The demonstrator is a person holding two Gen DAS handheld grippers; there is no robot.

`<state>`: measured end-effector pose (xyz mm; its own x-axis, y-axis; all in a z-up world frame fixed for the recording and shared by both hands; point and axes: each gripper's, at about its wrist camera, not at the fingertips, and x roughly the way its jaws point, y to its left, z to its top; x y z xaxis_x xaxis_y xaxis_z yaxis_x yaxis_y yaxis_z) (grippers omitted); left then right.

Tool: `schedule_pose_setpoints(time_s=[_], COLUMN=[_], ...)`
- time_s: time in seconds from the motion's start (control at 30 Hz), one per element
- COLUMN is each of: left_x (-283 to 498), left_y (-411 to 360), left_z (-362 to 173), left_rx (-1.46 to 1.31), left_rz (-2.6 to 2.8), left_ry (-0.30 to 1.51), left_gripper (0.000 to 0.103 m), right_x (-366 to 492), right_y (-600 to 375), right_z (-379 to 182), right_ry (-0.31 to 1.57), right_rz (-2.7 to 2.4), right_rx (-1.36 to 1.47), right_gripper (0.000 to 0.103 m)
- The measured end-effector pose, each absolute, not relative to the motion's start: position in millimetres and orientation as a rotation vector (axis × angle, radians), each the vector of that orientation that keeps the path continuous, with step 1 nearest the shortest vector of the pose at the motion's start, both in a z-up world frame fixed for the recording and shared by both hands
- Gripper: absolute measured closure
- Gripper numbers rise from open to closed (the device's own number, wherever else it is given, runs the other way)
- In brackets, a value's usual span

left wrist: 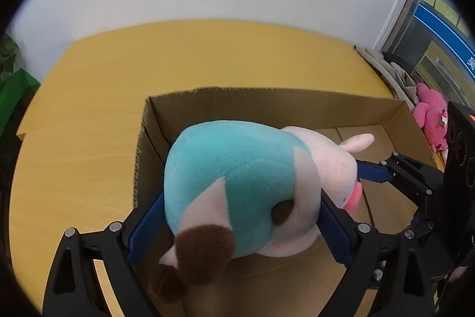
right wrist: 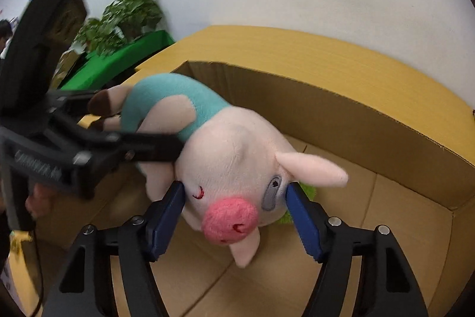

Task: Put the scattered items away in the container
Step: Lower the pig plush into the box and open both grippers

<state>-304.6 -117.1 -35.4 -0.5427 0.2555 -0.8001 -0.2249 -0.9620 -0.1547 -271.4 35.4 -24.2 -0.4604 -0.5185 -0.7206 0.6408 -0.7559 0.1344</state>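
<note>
A plush pig (left wrist: 237, 192) in a teal shirt hangs over the open cardboard box (left wrist: 297, 100), its body clamped between the left gripper (left wrist: 240, 228) pads. The right gripper (right wrist: 234, 216) brackets the pig's head, its blue pads (right wrist: 167, 216) touching both cheeks in a grasp.

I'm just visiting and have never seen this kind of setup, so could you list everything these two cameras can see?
plush pig: one, pale pink with teal shirt, brown feet, held over the box.
cardboard box: one, brown, open, on the table.
green fuzzy item: one, in the box behind the pig's head; cannot tell what.
table: one, yellow wood.
pink plush toy: one, beyond the table's right edge.
potted plant: one, green, by the wall.
green cloth: one, under the plant.
left hand-held gripper: black, blue pads, clamped on the pig's body.
right hand-held gripper: black, blue pads, at the pig's head.
</note>
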Motion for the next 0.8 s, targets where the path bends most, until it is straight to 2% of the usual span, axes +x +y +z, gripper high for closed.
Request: schedule_pose_setpoints(time_s=[0.07,0.1,0.2,0.23,0.47,0.6,0.7,0.8], left_x=[-301,-299,-287,-283,-297,-292,-281,-270], left_y=[-121,-123,-130,-133,-116,-117,-110,-107], left_z=[-30,-26,-12,-9,-26,-35,-32,-27], left_rx=[-1.282,-1.256,-1.151,-1.124,-1.269,-1.311,-1.285,-1.231], left_rz=[2.531,2.535,2.593,2.603,2.596,2.554,2.572,2.558], left_ry=[-0.072,-0.076,-0.093,-0.102,0.02,-0.051,-0.002,-0.037], left_gripper=[0.008,0.008,0.008,0.008,0.009,0.019,0.025,0.027], right_x=[-271,-271,-271,-272,-275,-281,-281,-280], right_y=[37,38,43,46,44,43,43,41], right_z=[-24,-24,-22,-21,-29,-38,-48,-57], right_ry=[0.199,0.206,0.239,0.241,0.21,0.181,0.182,0.201], right_rz=[-2.241,-2.257,-2.316,-2.325,-2.272,-2.24,-2.215,-2.207], right_rx=[0.996,0.984,0.949,0.947,1.032,1.079,1.109,1.125], right_gripper=[0.038,0.039,0.055,0.057,0.046,0.046,0.046,0.046])
